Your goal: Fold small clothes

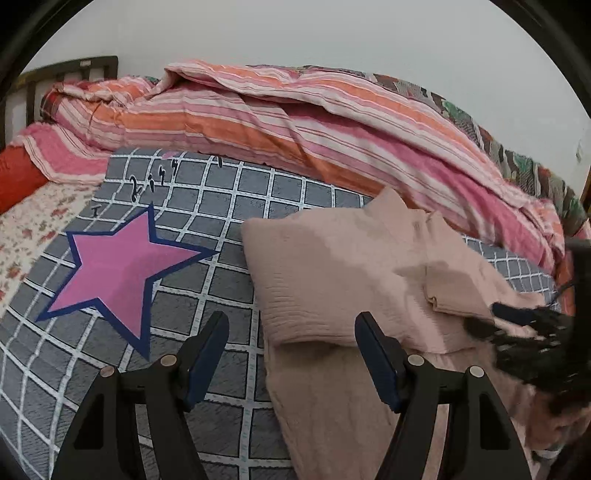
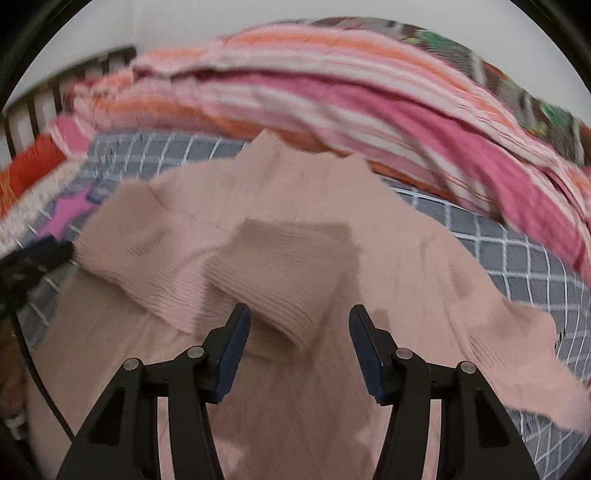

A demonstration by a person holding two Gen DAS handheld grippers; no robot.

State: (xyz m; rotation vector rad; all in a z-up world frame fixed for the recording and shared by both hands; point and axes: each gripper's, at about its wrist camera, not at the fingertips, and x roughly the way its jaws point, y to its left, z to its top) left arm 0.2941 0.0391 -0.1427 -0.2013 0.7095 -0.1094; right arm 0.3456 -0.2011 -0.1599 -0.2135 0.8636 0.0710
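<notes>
Pale pink ribbed garment lying on a grey mat with a white grid, which serves as the landmark for all positions here. The mat is spread over a bed; a pink star outlined in dark blue is printed on it to the left of the garment in the left wrist view, and dark handwritten marks sit just beyond the star. The garment covers the right part of the mat, with one panel folded over onto its body and a sleeve doubled back across the middle.

Left gripper: jaws standing apart, nothing between the pads; its left finger is over bare mat, its right finger over the garment's near edge. Whether the fingertips touch the cloth cannot be told.

Right gripper: jaws partly parted, poised over the folded sleeve, whose cuff end lies between the fingers; the pads do not press on it. The view is motion-blurred.

Behind the mat, a rumpled quilt striped in pink, orange and white runs along a plain wall. A floral sheet borders the mat's left side, and a dark slatted headboard stands at the far left corner.
</notes>
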